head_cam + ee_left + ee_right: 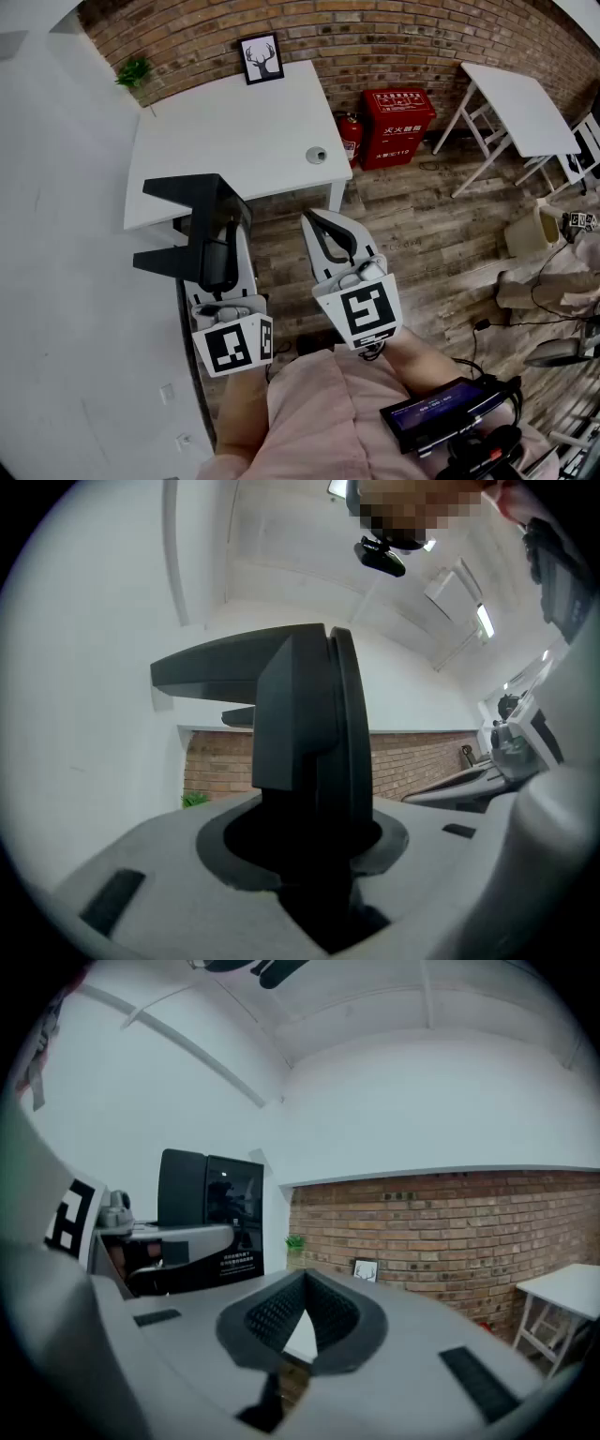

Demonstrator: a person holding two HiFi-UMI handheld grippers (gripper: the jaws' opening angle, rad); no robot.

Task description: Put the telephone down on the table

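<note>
The black telephone (192, 202) is clamped between the left gripper's (218, 258) jaws, at the white table's (234, 122) near edge (shown by the head view alone); the right gripper (326, 228) is seen clenched, empty.

The telephone (192, 230) is black and flat, with one glossy face. It stands on edge, clamped between the jaws of my left gripper (217, 253), up in the air and touching nothing else. The table (225, 141) is white and rectangular. It lies just beyond the telephone, and its far side is against the brick wall.
</note>
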